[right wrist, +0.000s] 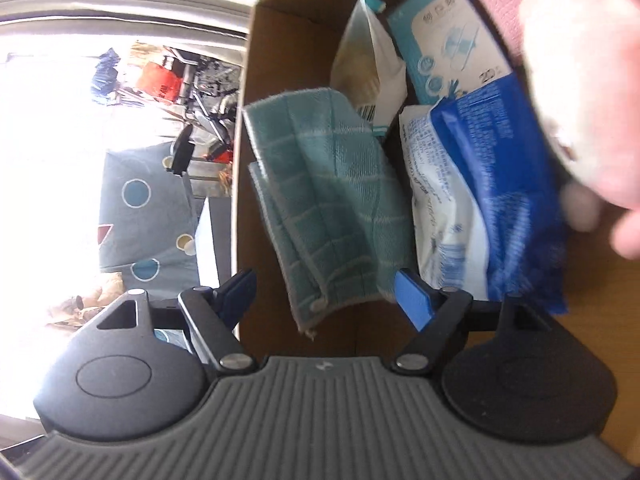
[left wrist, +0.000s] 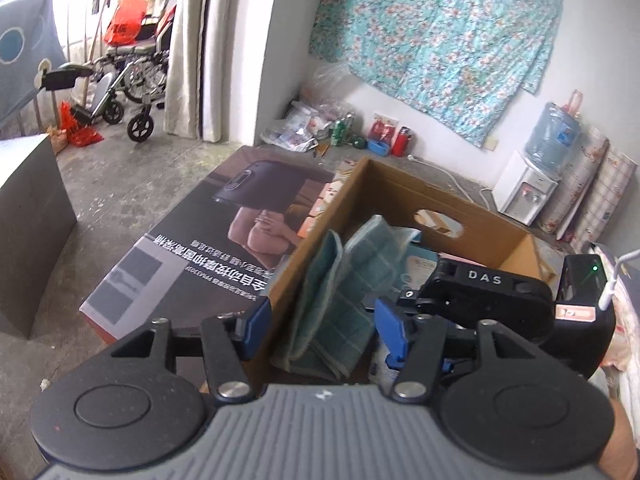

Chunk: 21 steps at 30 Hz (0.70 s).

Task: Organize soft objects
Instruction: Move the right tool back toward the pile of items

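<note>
"DAS" is read in white letters, upside down, on the black body of the right tool (left wrist: pixel 386 318). Chinese characters are seen upside down on the large printed carton (left wrist: pixel 192 240); the small line beside them is not legible. "20" is made out on the light blue box (right wrist: pixel 448 40). A barcode is noted on the white packet (right wrist: pixel 372 76). Print on the blue-and-white pack (right wrist: pixel 472 184) is too blurred.

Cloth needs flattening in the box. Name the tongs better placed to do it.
Probably right: the right tongs hang open directly over the teal cloth inside the cardboard box; the left tongs straddle its wall.
</note>
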### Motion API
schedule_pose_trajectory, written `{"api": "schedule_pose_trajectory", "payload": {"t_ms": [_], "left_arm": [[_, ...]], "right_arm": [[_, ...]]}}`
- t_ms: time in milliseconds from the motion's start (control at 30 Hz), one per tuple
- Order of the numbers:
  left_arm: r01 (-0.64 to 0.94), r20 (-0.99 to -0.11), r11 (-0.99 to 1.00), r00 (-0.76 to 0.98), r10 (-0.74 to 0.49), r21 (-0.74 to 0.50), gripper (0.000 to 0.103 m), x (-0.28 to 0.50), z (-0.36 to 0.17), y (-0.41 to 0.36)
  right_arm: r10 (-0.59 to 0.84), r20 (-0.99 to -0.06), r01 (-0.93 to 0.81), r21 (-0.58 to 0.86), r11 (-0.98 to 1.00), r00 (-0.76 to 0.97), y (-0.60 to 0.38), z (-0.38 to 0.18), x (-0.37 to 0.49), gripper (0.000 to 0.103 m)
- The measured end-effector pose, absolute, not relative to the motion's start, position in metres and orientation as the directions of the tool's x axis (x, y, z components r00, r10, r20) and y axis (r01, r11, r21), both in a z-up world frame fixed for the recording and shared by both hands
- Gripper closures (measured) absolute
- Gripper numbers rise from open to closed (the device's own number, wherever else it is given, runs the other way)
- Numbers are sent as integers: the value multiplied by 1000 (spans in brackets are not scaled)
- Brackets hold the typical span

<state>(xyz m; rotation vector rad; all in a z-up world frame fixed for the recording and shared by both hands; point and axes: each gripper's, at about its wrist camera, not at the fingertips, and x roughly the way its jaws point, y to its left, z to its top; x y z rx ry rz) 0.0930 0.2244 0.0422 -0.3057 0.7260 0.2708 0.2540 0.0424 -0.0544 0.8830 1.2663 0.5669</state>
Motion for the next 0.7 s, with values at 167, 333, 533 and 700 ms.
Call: {"api": "schedule_pose_trajectory", "payload": {"t_ms": [167, 333, 533, 700], "left_arm": [[-280, -648, 942, 755, 98, -184, 37, 70, 52, 194], [-166, -621, 966, 784, 7, -198, 34, 52, 54, 147], [-3, -587, 973, 798, -136, -229, 34, 43, 50, 81], [132, -553, 966, 799, -237, -223, 34, 43, 41, 17]], "right_arm": [[791, -517, 16, 840, 542, 327, -4, -33, 227, 26], [789, -458, -83, 843, 532, 409, -59, -1, 185, 25], [728, -423, -146, 804, 576, 539, -143, 30, 126, 24], [625, -463, -147, 718, 680, 629, -222, 47, 84, 24]]}}
